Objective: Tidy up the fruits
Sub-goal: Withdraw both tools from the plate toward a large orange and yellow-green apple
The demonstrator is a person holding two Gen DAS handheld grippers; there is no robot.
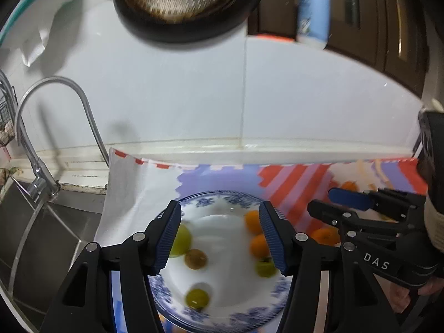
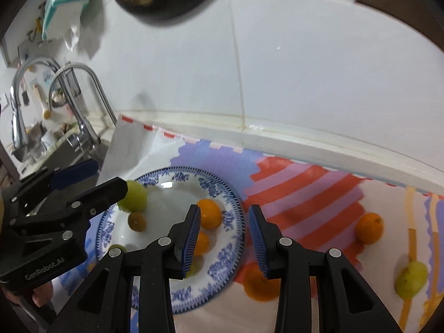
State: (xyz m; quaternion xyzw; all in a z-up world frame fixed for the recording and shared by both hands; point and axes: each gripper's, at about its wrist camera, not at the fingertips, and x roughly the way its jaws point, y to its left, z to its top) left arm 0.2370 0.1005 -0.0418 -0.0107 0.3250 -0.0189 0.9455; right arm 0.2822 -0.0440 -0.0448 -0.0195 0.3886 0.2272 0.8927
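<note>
Both tools empty: left tool (image 1: 220,236) parted above the blue-and-white patterned porcelain plate (image 2: 234,222) holding small green and orange fruits, right tool (image 2: 224,240) gaping narrowly over that plate's right rim, gripping nothing. Loose on the striped cloth over the worktop, right of the right tool: round orange fruit (image 2: 369,228), farther right a yellow-green fruit (image 2: 411,279). Nearest, just below its right finger, another orange fruit (image 2: 259,285); likely the right hand's job.

Fruits (image 2: 210,213) on plate (image 2: 232,240), seemingly.
</note>
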